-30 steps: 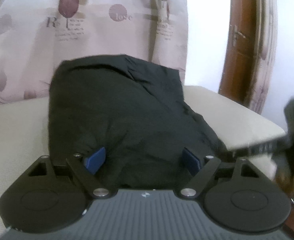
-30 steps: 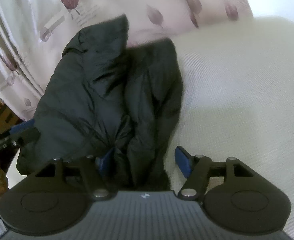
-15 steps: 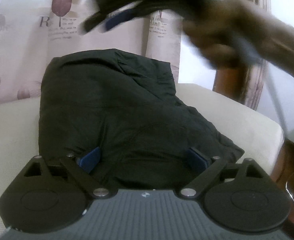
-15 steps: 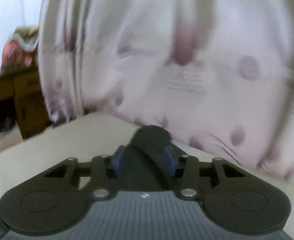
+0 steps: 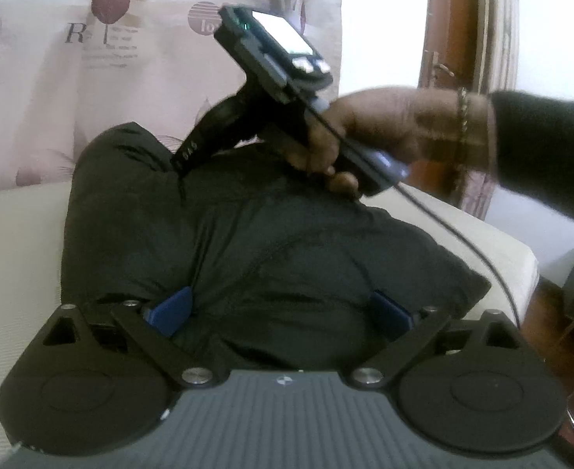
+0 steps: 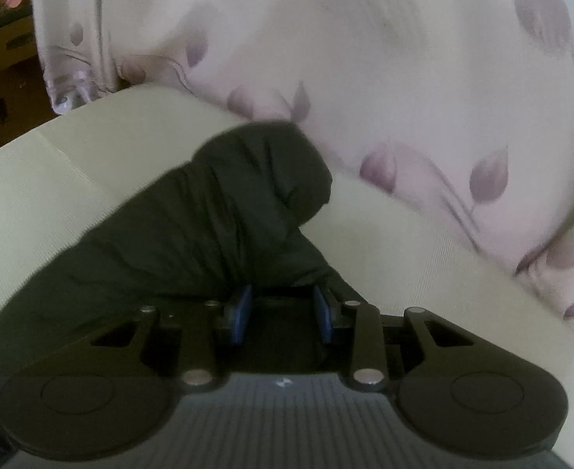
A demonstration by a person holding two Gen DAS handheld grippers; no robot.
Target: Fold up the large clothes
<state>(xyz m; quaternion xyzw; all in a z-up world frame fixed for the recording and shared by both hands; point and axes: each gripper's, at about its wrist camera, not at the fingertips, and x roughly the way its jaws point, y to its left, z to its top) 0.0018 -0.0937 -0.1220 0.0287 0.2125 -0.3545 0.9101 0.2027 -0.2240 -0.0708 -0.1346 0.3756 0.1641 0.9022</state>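
The left gripper (image 5: 279, 310) is resting at the near edge of the black jacket (image 5: 247, 242), its blue fingers (image 5: 169, 310) spread wide with fabric bulging between them. The right gripper (image 6: 283, 308) is pinching a bunched fold of the same jacket (image 6: 247, 211) at its far end. The jacket is lying on a cream cushion (image 6: 423, 258), in front of a floral curtain (image 5: 52, 58).

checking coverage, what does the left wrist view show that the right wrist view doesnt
Only the left wrist view shows the right hand holding its tool from outside, the wooden door frame, and the left gripper open over the jacket.

Only the right wrist view shows the right gripper pinching a jacket fold.

Both show the jacket, cushion and curtain.
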